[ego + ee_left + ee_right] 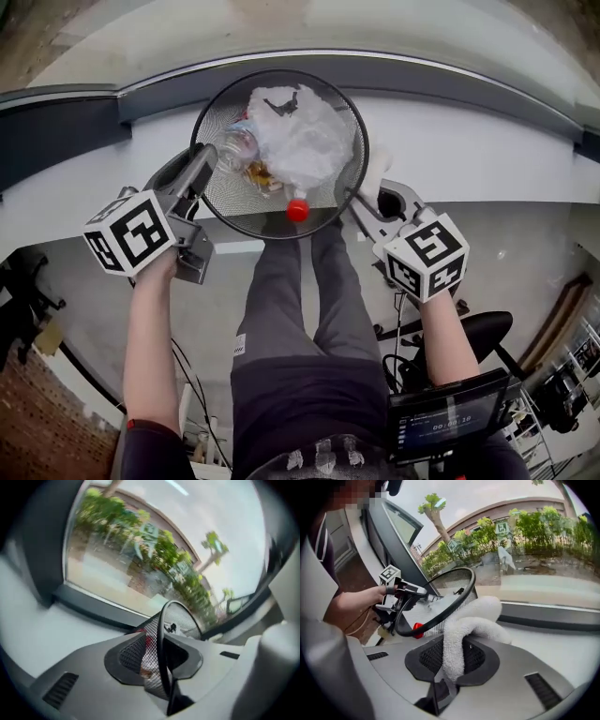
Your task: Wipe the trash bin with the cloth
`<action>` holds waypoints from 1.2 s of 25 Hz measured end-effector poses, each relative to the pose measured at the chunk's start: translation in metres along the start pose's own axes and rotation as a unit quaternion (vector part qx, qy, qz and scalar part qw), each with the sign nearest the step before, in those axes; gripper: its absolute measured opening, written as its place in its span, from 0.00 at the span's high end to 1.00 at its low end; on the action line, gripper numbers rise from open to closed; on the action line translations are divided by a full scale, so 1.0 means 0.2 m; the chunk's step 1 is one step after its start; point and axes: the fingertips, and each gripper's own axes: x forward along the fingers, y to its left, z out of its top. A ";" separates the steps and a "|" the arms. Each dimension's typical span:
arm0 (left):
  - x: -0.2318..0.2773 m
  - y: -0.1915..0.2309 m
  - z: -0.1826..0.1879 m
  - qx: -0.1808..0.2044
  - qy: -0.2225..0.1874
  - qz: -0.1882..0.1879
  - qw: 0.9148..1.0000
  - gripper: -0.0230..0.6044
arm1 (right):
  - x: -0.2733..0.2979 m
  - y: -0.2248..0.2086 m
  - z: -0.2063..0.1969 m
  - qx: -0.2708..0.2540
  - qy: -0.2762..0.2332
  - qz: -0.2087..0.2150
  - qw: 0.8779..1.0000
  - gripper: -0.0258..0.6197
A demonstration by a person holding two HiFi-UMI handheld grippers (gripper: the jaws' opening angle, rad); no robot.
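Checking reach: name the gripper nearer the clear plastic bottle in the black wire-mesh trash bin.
Left. The left gripper clamps the trash bin rim beside the bottle; the right gripper, holding a white cloth, is across the bin.

no text could be read; digits on the small screen (448, 419) well below the trash bin (328, 202) were too blurred.
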 end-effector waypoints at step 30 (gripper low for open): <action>0.04 0.09 0.01 0.068 0.033 0.060 0.995 0.77 | 0.06 0.11 0.00 0.100 -0.009 0.052 0.994 0.86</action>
